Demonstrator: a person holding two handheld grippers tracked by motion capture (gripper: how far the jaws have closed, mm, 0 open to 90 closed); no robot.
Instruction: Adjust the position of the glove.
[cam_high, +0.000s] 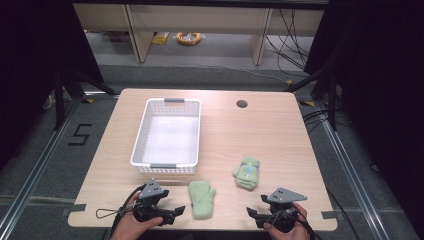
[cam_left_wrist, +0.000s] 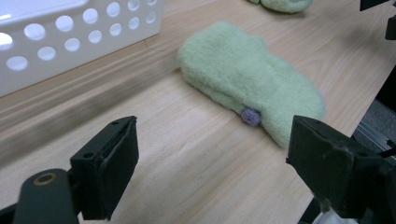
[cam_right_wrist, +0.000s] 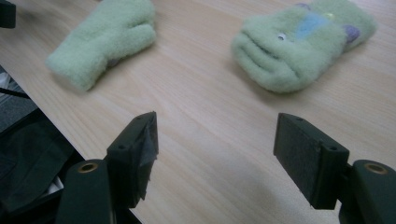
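Grippers, two of them, are hovering at the near edge of the table (cam_high: 280, 125), each in one hand. The left gripper (cam_high: 176, 211) is standing with its jaws apart and nothing between them, pointing toward the plain mitten (cam_high: 201, 198), which is lying flat just beside it; in the left gripper view that mitten (cam_left_wrist: 247, 93) is showing a small purple dot near its edge. The right gripper (cam_high: 252, 215) is also holding its jaws wide and empty, facing the patterned mitten (cam_high: 246, 173), which is lying farther in. Two green mittens are lying apart, both outside the one white basket (cam_high: 170, 167), which is sitting behind the plain mitten.
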